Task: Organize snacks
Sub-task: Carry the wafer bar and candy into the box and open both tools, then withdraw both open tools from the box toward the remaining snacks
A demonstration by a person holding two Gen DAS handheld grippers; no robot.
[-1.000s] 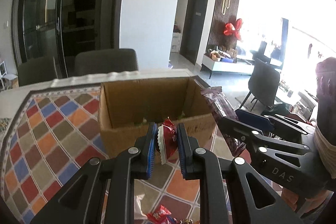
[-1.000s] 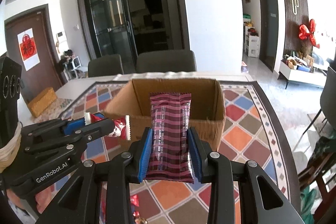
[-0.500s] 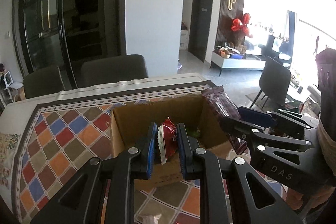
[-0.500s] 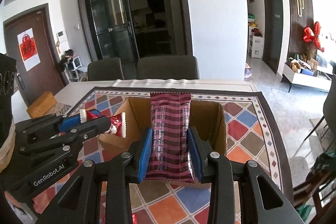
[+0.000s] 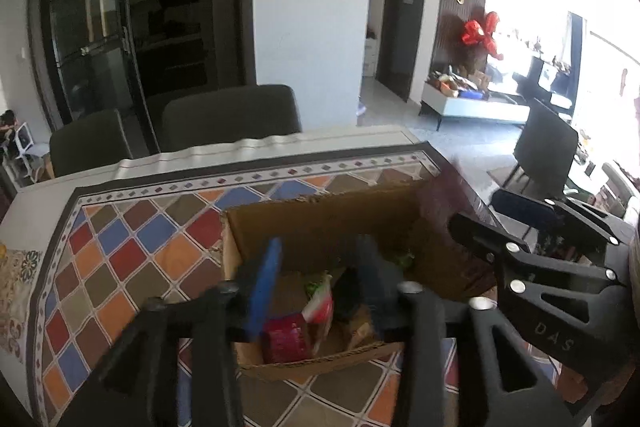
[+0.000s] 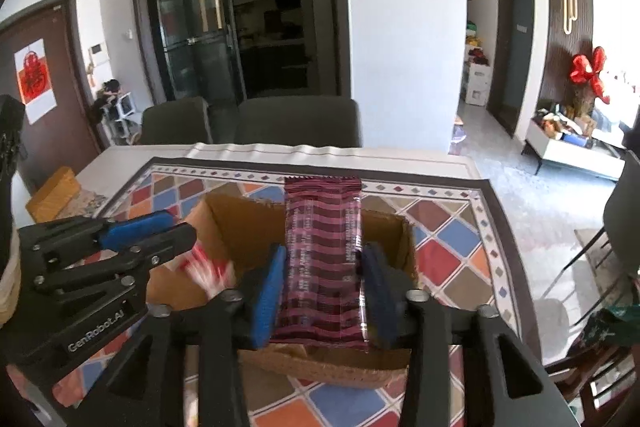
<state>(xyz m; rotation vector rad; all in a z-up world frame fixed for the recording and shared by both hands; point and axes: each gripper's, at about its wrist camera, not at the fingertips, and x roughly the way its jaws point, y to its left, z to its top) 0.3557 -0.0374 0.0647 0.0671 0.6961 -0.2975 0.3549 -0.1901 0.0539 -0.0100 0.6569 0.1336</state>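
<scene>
Snacks are seen above an open cardboard box (image 5: pixel 320 223) set on a tablecloth (image 5: pixel 132 247) of coloured diamonds. In the left wrist view, the left gripper (image 5: pixel 316 283) is shown with its jaws opening, and a red-and-white snack packet (image 5: pixel 320 307), blurred, is seen between and just below its blue pads, no longer pinched, with other wrappers lying on the box floor beneath. The right gripper (image 5: pixel 476 211) is visible to the right of it, but the bar it carries is only a dark smear there. In the right wrist view that bar is plain: a maroon striped snack bar (image 6: pixel 322 259) stands upright between the blue pads of the right gripper (image 6: pixel 322 279), whose jaws are opening; whether the pads still press on it cannot be told. The same view catches the red-and-white packet as a blur under the left gripper's tip, inside the box's left end. Two dark chairs (image 6: pixel 296 121) are seen beyond the table's far edge in both views.
</scene>
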